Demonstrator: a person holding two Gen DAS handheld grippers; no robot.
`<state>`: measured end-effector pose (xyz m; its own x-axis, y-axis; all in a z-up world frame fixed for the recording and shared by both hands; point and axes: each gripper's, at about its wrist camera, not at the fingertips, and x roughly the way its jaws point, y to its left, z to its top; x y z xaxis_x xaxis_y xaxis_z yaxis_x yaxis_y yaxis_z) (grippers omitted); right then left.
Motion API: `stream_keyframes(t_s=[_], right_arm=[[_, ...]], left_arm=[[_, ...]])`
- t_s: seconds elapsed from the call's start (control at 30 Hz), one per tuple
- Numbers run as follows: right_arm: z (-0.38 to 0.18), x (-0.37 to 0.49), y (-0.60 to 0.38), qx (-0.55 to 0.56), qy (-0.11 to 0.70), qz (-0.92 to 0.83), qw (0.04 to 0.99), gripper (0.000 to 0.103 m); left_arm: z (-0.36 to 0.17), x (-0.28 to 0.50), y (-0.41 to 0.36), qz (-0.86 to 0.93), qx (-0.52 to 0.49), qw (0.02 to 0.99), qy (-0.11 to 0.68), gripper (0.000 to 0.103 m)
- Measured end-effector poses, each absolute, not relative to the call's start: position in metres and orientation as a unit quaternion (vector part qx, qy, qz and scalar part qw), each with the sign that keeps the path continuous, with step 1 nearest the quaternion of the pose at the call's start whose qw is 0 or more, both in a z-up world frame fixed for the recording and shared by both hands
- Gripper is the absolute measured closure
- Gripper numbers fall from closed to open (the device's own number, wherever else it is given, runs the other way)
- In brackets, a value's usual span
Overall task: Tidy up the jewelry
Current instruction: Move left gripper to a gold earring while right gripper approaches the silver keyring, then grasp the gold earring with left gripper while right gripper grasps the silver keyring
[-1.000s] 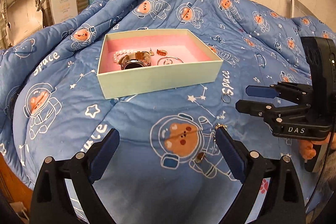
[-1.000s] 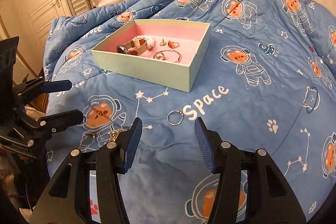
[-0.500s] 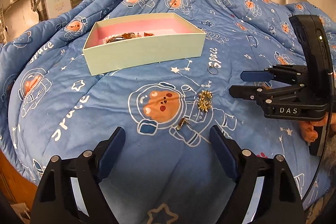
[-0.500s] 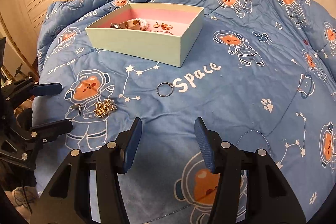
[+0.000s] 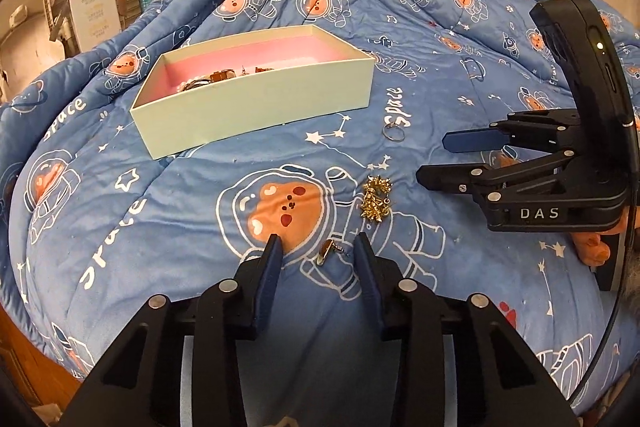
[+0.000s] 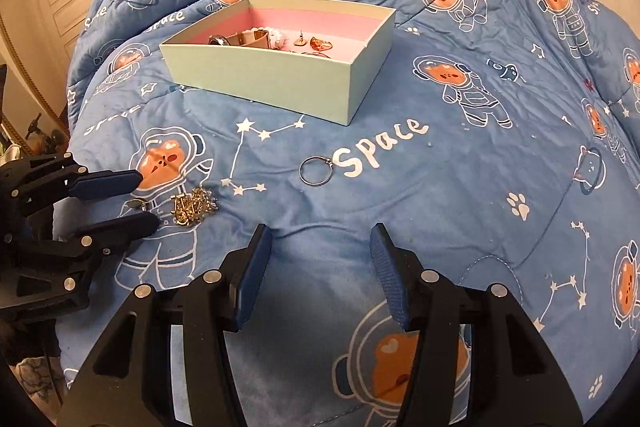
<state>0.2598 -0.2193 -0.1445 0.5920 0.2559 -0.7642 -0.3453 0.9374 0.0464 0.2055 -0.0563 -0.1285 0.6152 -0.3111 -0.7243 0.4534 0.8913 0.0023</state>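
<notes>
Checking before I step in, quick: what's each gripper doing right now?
Left gripper: jaws closing around the small gold earring on the quilt, pads not yet touching it.
Right gripper: open, holding nothing.

Pale green box, pink-lined, sits on the quilt holding a watch, pearl bracelet and earrings. Loose on the quilt: silver ring, gold chain cluster, gold stud earring.

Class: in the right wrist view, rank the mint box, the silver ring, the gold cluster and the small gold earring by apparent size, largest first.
1. Mint box
2. Gold cluster and silver ring: look alike, left unranked
3. Small gold earring
</notes>
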Motion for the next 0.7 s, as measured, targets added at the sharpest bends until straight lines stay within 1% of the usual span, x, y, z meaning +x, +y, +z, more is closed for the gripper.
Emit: stream_keyframes(t_s=[0.17,0.27,0.53,0.63,0.7], right_arm=[[-0.145,0.263,-0.219,-0.052,0.42,0.17,0.89,0.05],[-0.145,0.266,-0.217,-0.054,0.42,0.171,0.89,0.05],[-0.145,0.276,-0.214,-0.05,0.421,0.177,0.888,0.051],[-0.145,0.281,-0.212,-0.047,0.422,0.178,0.888,0.052],[-0.145,0.284,-0.211,-0.046,0.421,0.179,0.888,0.056]], left_arm=[[-0.128,0.203,-0.06,-0.218,0.095,0.894,0.38,0.081],[-0.128,0.202,-0.062,-0.218,0.094,0.894,0.381,0.085],[-0.127,0.202,-0.059,-0.217,0.076,0.894,0.385,0.086],[-0.126,0.203,-0.057,-0.217,0.065,0.893,0.388,0.087],[-0.126,0.204,-0.055,-0.219,0.055,0.893,0.39,0.087]])
